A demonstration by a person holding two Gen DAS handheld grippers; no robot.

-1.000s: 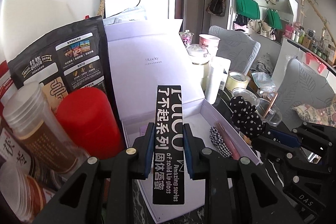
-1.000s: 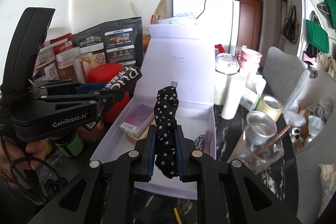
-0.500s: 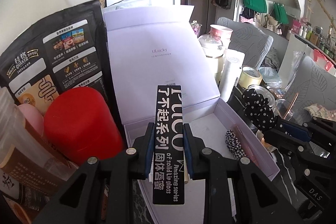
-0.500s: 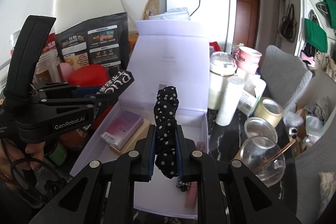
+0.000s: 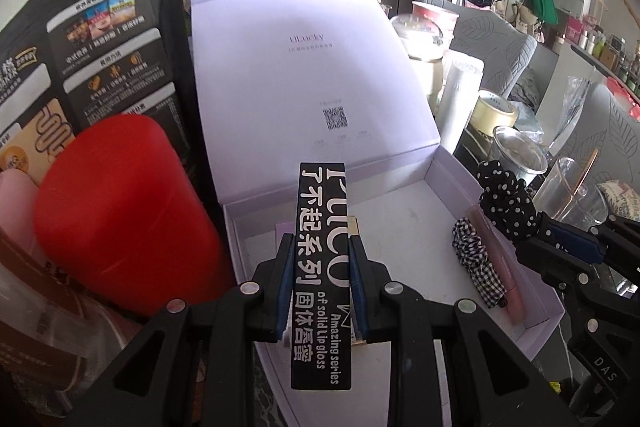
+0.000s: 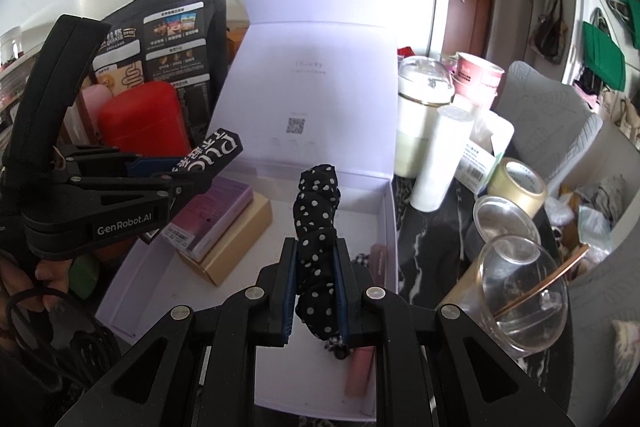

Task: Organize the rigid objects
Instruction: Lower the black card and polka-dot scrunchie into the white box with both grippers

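Left tool (image 5: 320, 267): clamped on a long black lip gloss box (image 5: 322, 267), pads pressing its two narrow sides. The box stands lengthwise between the pads and sticks out past them at both ends, its far end over the near left part of the open white gift box (image 5: 400, 211). Face of the lip gloss box is glossy black with white Chinese lettering and "Amazing series of solid Lip gloss" (partly cut by the pads).

Right tool (image 6: 316, 279): clamped on a black scrunchie (image 6: 318, 223) with white polka dots, bunched and upright, rising above the pads over the near right part of the gift box.

Gift box lid stands open at the far side. Inside, at left: a purple flat box (image 6: 216, 215) lying on a tan carton (image 6: 236, 243). Along the right wall: a checked scrunchie (image 5: 476, 267) and a pink tube (image 5: 500, 267), touching.

Left of the gift box on the worktop: a red canister (image 5: 120, 223), a black food pouch (image 5: 92, 67) behind it.
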